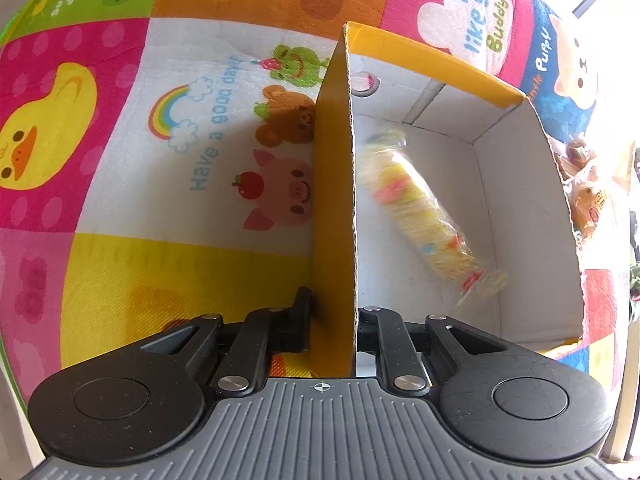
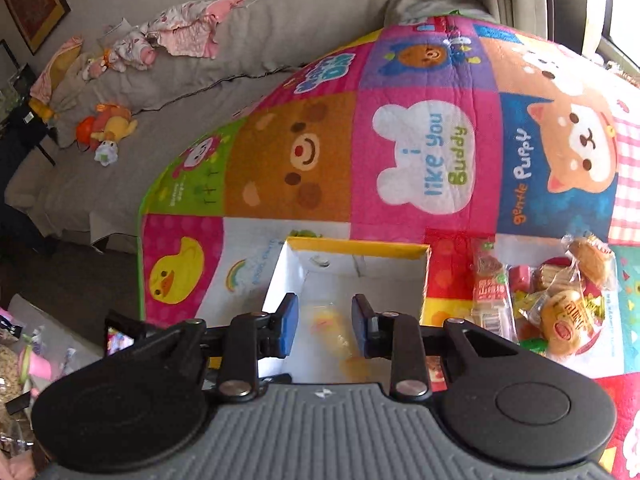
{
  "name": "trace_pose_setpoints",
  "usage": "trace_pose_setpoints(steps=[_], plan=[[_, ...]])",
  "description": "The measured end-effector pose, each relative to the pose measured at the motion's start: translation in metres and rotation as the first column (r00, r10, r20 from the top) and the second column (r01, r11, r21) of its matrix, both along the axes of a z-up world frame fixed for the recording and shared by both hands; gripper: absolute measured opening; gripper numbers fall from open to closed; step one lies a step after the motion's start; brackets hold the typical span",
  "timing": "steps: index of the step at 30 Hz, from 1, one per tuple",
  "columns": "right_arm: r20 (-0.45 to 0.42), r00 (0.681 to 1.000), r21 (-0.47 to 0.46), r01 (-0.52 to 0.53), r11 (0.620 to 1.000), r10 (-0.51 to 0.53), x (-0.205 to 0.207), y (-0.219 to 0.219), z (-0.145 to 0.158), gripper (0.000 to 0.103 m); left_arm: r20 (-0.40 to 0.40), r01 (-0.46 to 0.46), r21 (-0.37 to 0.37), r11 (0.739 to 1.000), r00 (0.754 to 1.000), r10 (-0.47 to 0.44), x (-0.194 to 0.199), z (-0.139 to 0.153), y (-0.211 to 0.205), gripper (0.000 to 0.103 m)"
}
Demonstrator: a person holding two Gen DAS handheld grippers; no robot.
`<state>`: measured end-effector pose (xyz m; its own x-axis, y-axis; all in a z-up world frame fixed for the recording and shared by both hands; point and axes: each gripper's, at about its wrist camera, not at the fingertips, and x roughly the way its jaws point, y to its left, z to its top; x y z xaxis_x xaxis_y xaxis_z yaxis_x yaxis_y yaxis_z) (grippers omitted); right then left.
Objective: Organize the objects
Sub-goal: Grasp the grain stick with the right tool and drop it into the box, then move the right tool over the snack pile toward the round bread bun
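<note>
Yellow box (image 1: 334, 208) wall pinched by left gripper (image 1: 334, 320).

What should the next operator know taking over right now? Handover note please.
Left tongs: shut on the box wall, steadying the yellow box on the play mat.
Right tongs: open, empty, above the box interior.
Done: one yellow wrapped snack is in the box, blurred, apparently just dropped.
Left: the pile of wrapped snacks on the mat to the right of the box. Likely next: right tongs fetch one from the pile while left tongs hold the wall.
</note>
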<state>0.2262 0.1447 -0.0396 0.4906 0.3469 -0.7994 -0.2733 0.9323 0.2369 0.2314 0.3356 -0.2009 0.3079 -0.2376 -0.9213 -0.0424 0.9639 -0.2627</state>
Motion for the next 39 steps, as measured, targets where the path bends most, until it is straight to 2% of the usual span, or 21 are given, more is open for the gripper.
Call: trace_pose_setpoints(steps=[4, 7, 12, 16, 22, 27, 30, 34, 39], plan=[[0.0, 1.0, -0.036, 0.009, 0.999, -0.009, -0.005, -0.007, -0.009, 0.029, -0.001, -0.001, -0.001, 1.0, 1.0, 0.001, 0.001, -0.001, 0.0, 0.016], [0.001, 1.0, -0.115, 0.016, 0.993, -0.016, -0.011, -0.018, -0.023, 0.03, 0.004, -0.001, 0.003, 1.0, 1.0, 0.001, -0.001, 0.0, -0.001, 0.016], [-0.064, 0.994, -0.187, 0.069, 0.98, -0.083, -0.019, -0.052, -0.055, 0.031, 0.009, -0.002, 0.007, 1.0, 1.0, 0.002, -0.003, 0.001, -0.002, 0.016], [-0.104, 0.984, -0.229, 0.115, 0.967, -0.141, -0.026, -0.085, -0.079, 0.04, 0.013, -0.002, 0.013, 1.0, 1.0, 0.002, -0.004, 0.001, -0.004, 0.015], [-0.116, 0.978, -0.297, 0.13, 0.946, -0.171, -0.03, -0.12, -0.106, 0.041, 0.04, 0.008, 0.037, 0.999, 0.999, -0.009, -0.01, 0.003, -0.009, 0.014], [-0.11, 0.98, -0.32, 0.122, 0.939, -0.165, -0.026, -0.131, -0.12, 0.041, 0.065, -0.002, 0.049, 0.999, 0.998, -0.001, -0.017, 0.004, -0.011, 0.013], [-0.097, 0.982, -0.327, 0.123, 0.937, -0.163, -0.021, -0.135, -0.124, 0.041, 0.088, 0.004, 0.081, 0.997, 0.996, -0.011, -0.021, 0.005, -0.016, 0.011], [-0.085, 0.984, -0.338, 0.119, 0.933, -0.156, -0.016, -0.144, -0.128, 0.048, 0.14, 0.023, 0.168, 0.986, 0.989, -0.047, -0.029, 0.008, -0.029, 0.009], [-0.088, 0.987, -0.366, 0.096, 0.926, -0.137, -0.012, -0.155, -0.135, 0.048, 0.177, 0.009, 0.227, 0.974, 0.983, -0.05, -0.032, 0.008, -0.036, 0.009]])
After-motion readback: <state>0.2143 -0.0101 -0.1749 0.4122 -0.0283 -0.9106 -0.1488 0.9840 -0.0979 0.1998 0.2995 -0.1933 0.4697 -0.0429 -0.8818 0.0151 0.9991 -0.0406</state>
